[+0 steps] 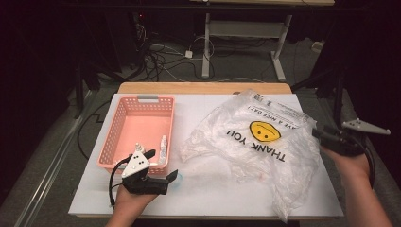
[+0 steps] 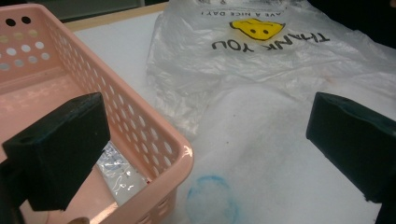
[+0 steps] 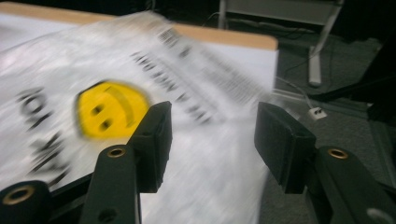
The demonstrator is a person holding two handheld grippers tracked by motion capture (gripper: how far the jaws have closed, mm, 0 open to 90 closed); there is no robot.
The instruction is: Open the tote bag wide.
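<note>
A crumpled clear plastic bag (image 1: 255, 142) printed with a yellow smiley and "THANK YOU" lies across the right half of the white table top (image 1: 203, 194). A pink perforated basket (image 1: 109, 137) stands at the left, with a small clear packet (image 1: 163, 146) inside by its right wall. My left gripper (image 1: 163, 164) rests at the basket's near right corner, open wide; in the left gripper view one jaw hangs over the basket (image 2: 154, 135) and the packet (image 2: 119, 175), the other over the table. My right gripper (image 1: 316, 134) hovers at the bag's right edge, open, with the bag (image 3: 93, 116) blurred behind its jaws.
A faint blue ring stain (image 2: 212, 198) marks the table just right of the basket. Beyond the far wooden table edge (image 1: 203, 88) are a desk frame (image 1: 246, 33) and loose cables (image 1: 161, 56) on the floor. The table's right edge lies under my right hand.
</note>
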